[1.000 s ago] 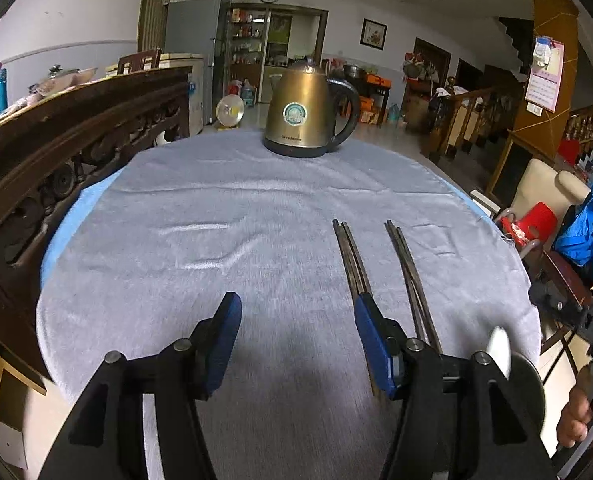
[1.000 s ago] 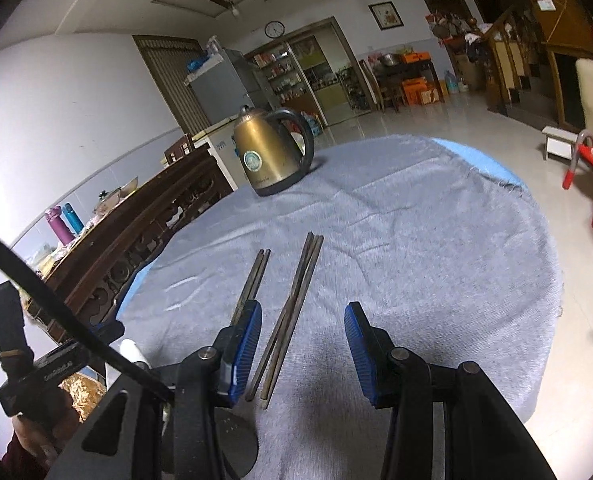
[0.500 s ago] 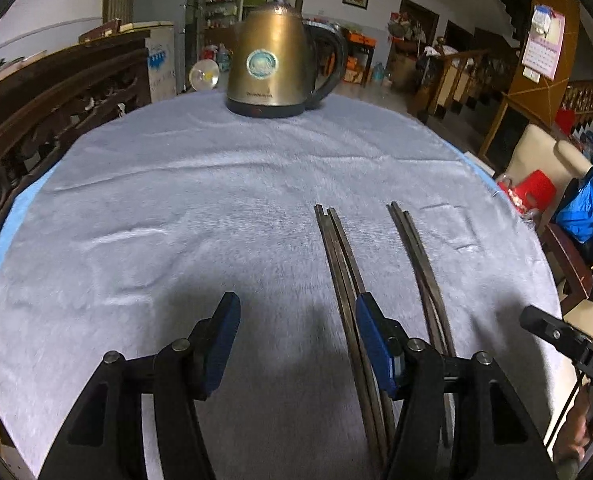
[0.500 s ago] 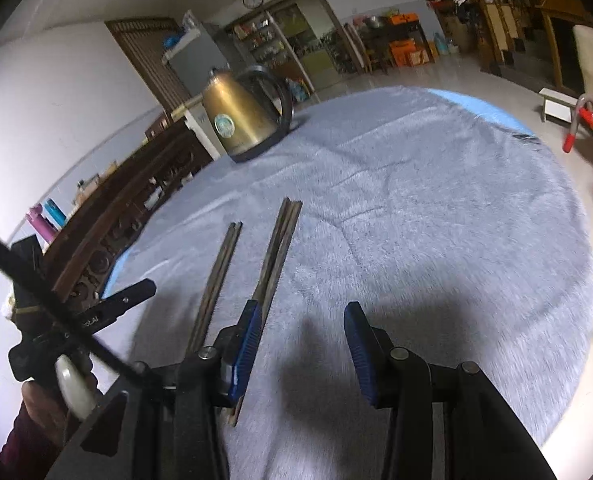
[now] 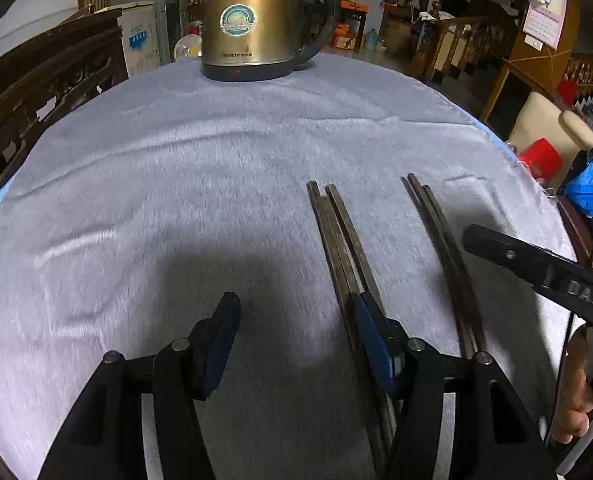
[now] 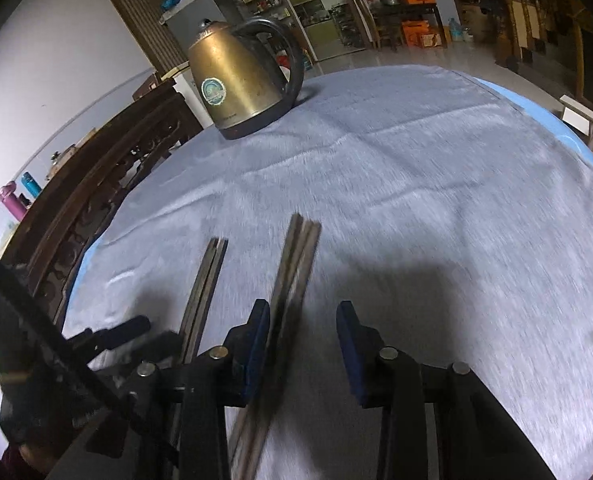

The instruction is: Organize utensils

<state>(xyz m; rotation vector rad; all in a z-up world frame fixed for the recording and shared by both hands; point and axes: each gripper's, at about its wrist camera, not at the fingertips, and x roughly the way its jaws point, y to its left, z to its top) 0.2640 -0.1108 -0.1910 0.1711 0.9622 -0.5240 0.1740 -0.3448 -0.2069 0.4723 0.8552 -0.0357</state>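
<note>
Open cloth ahead, kettle at the far edge

The kettle (image 5: pixel 256 20) is the only upright obstacle on the tabletop (image 5: pixel 176 160); the wide stretch nearer than it lies bare. Nearer and to the kettle's right, two pairs of chopsticks (image 5: pixel 340 240) lie flat, a bare strip between them. A carved wooden rail (image 5: pixel 36 80) borders the kettle's left side.

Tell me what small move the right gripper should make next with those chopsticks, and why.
Probably slide the right gripper slightly left and lower it, so the right-hand chopstick pair sits centred between its fingers. Its jaws have just been closing, but the pair lies against the left finger with a wide gap to the other; nothing is pinched yet. The other pair lies apart, further left.
</note>
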